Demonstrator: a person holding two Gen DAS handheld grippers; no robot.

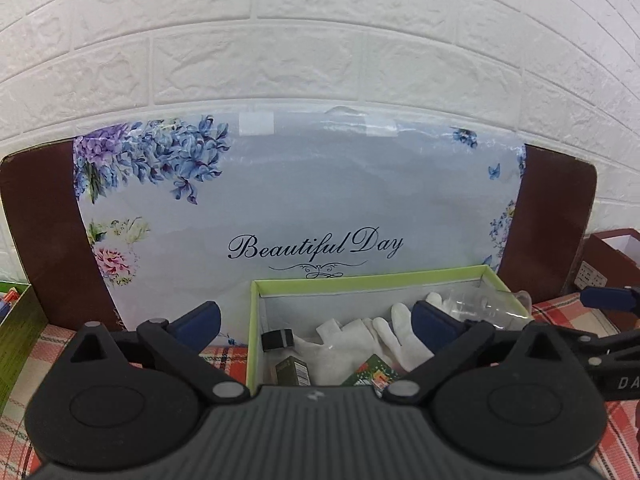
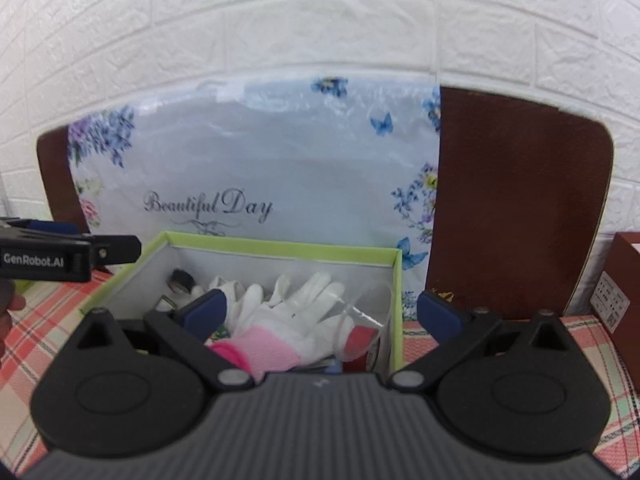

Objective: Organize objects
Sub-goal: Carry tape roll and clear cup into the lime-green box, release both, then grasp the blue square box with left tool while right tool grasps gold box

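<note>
A green-rimmed open box point(image 1: 360, 282) point(image 2: 280, 246) stands on the checked cloth before a floral "Beautiful Day" board point(image 1: 300, 200). In it lie white gloves point(image 1: 384, 336) with a pink cuff point(image 2: 264, 350), a black cap point(image 1: 277, 339), a dark green carton point(image 1: 294, 370), a clear plastic piece point(image 1: 476, 304) and a red item point(image 2: 360, 344). My left gripper point(image 1: 316, 322) is open and empty, straddling the box's left wall. My right gripper point(image 2: 322, 312) is open and empty, straddling the box's right wall above the gloves. The left gripper also shows in the right wrist view point(image 2: 116, 250).
A brown board point(image 2: 516, 200) leans on the white brick wall behind. A dark red box point(image 2: 624, 292) stands at the right. Another green box point(image 1: 16, 328) with items stands at the far left. Checked tablecloth point(image 2: 40, 340) lies around the box.
</note>
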